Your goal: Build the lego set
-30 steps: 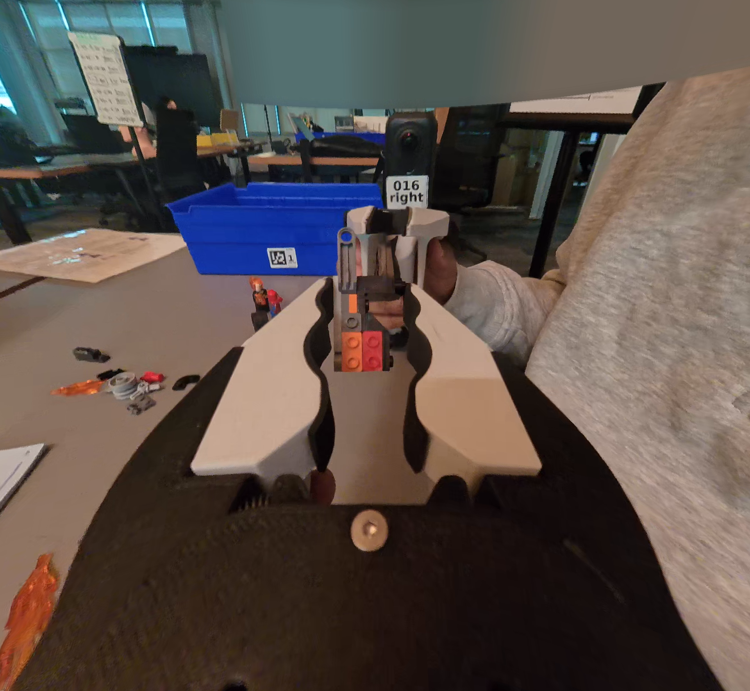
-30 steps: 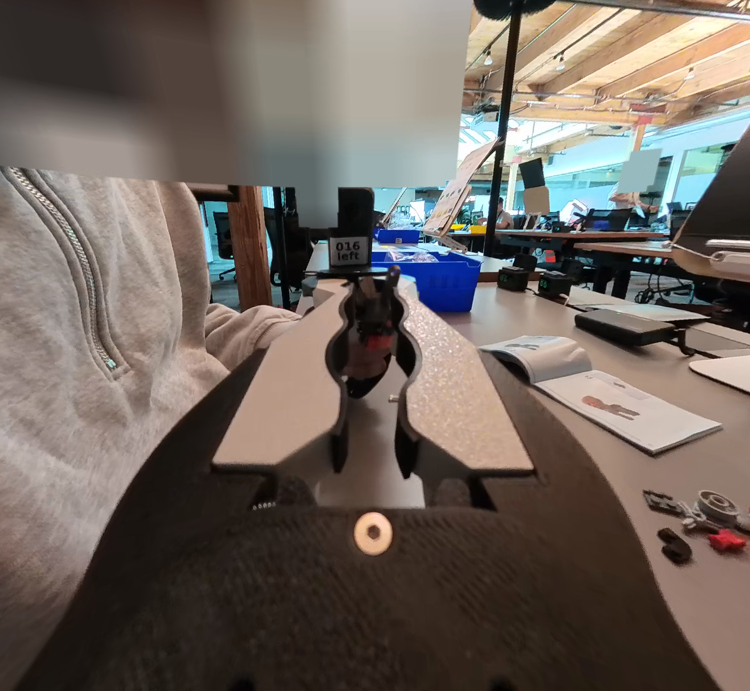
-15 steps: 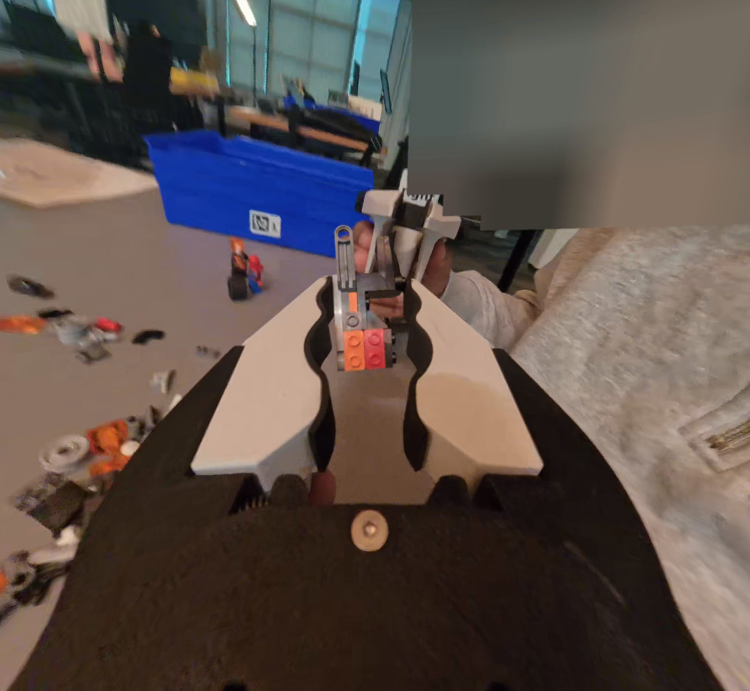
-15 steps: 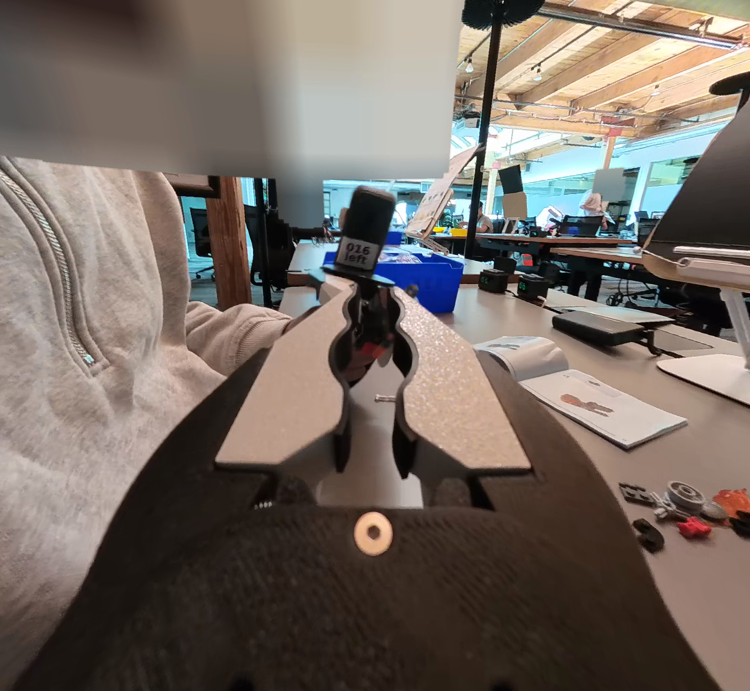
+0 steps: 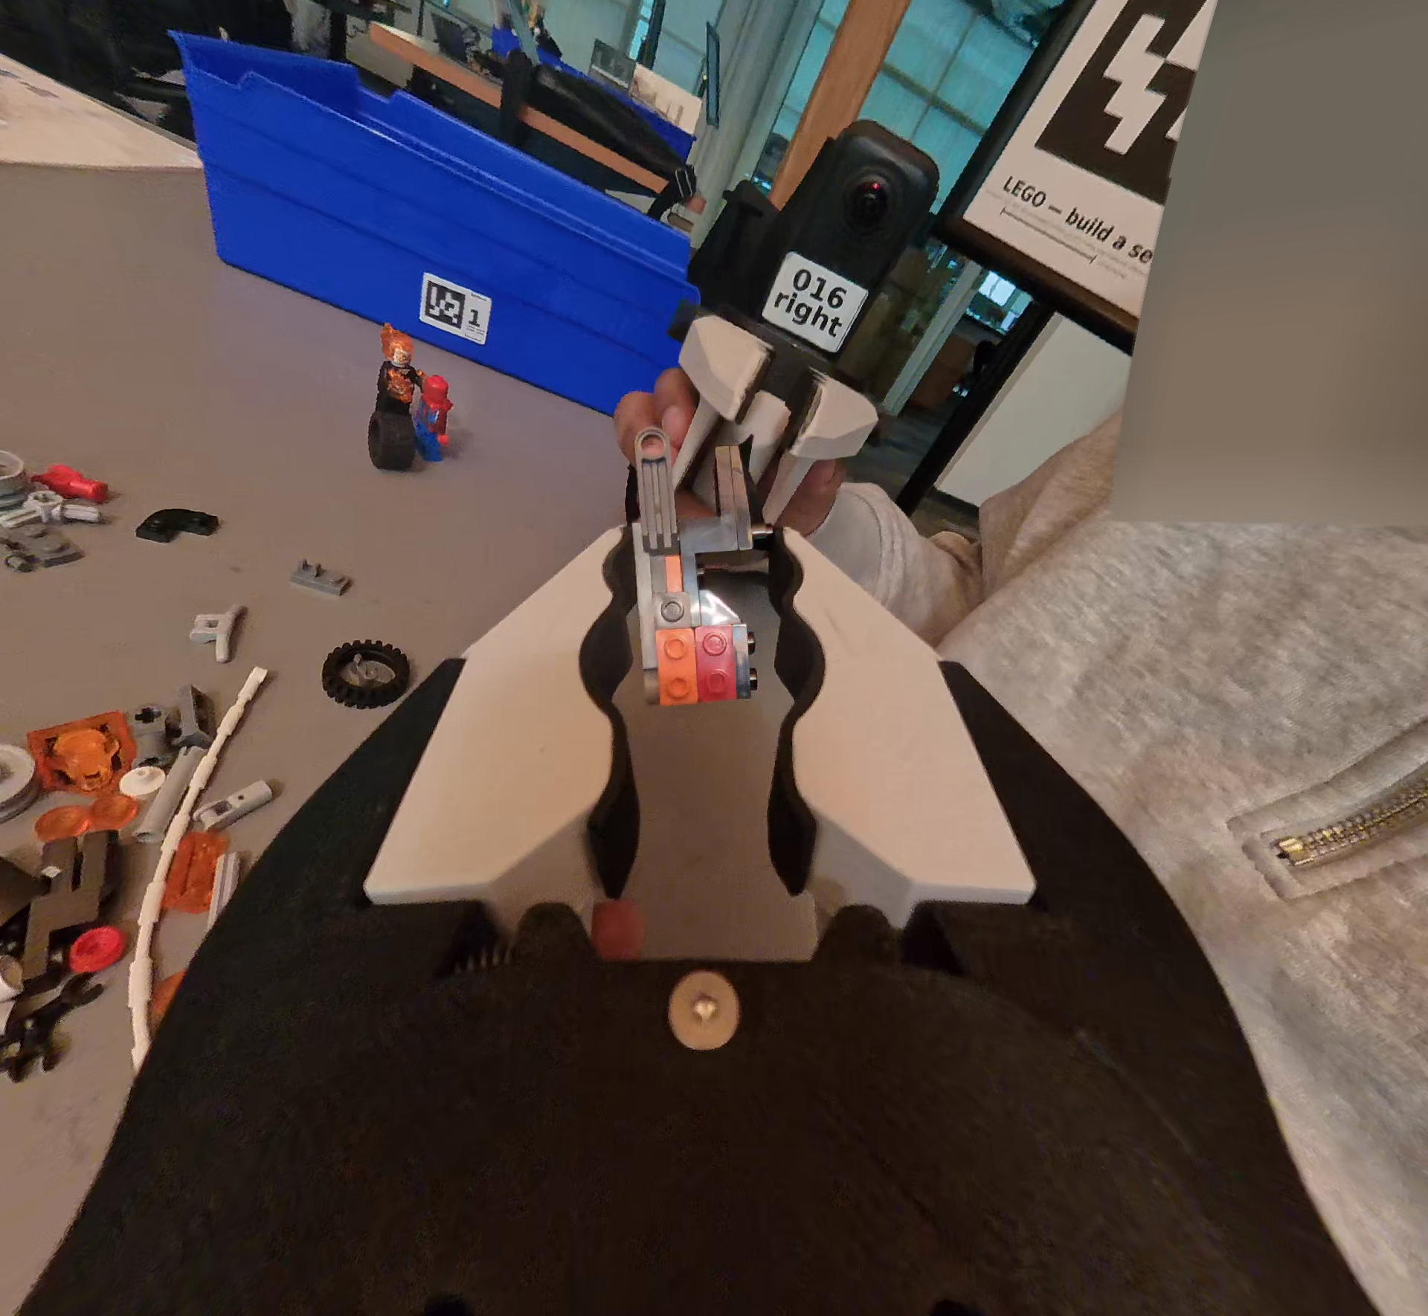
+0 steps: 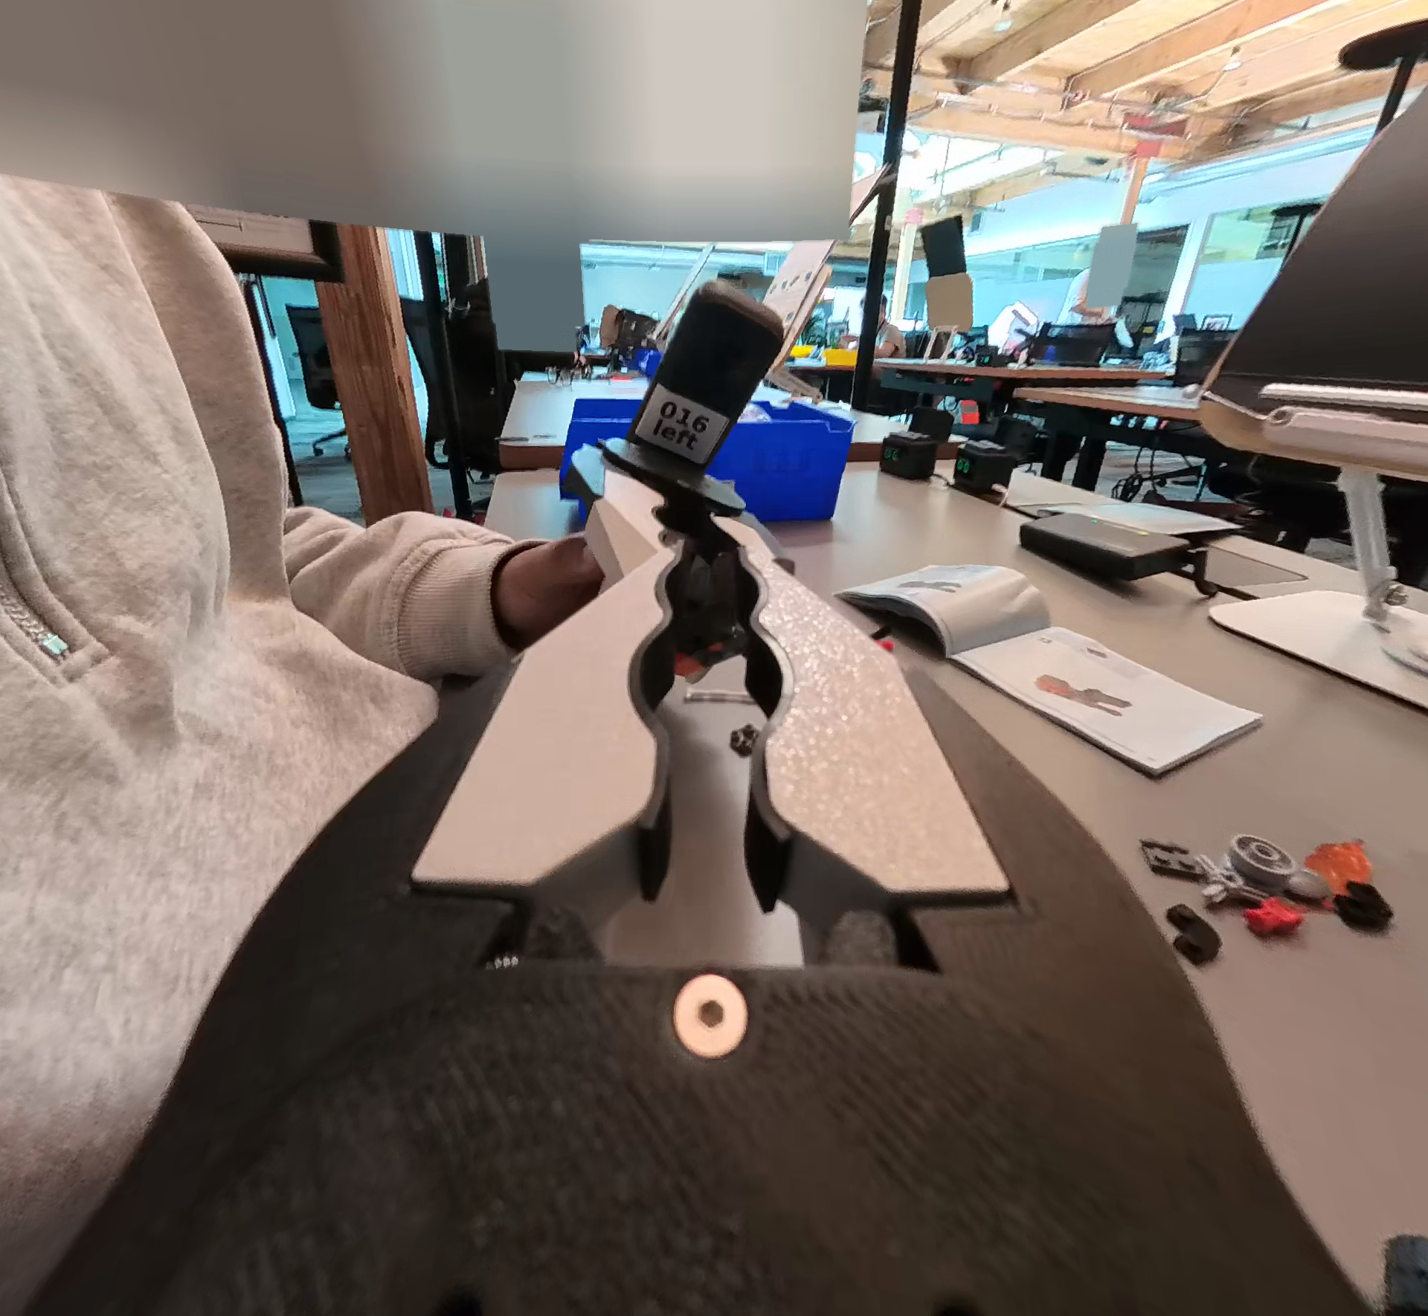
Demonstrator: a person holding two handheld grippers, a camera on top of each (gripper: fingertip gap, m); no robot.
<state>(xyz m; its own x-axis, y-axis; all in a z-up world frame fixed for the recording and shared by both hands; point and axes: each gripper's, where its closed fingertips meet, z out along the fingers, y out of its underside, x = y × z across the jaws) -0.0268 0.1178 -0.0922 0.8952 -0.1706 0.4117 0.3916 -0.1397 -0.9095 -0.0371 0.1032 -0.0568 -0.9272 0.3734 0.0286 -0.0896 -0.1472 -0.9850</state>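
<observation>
A small lego assembly (image 5: 699,630), grey with an orange and a red brick and an upright grey beam, is held in the air between both grippers. My left gripper (image 5: 699,560) is shut on its near end. My right gripper (image 5: 742,475) faces it from the far side, shut on the assembly's grey far end. In the right wrist view the assembly (image 6: 707,630) shows dark with a bit of orange-red between the tips of my right gripper (image 6: 711,568). The left gripper (image 6: 618,522) meets it there, held by a hand.
A blue bin (image 5: 433,213) stands at the back, with two minifigures (image 5: 406,398) in front of it. Several loose parts (image 5: 116,777) and a black tyre (image 5: 365,672) lie at the left. An open instruction booklet (image 6: 1043,669), more loose pieces (image 6: 1275,885) and a stand base (image 6: 1352,622) lie at the right.
Both grippers kept their hold on the assembly. They have tilted and swung together, so more of the table and its loose parts shows in both views.
</observation>
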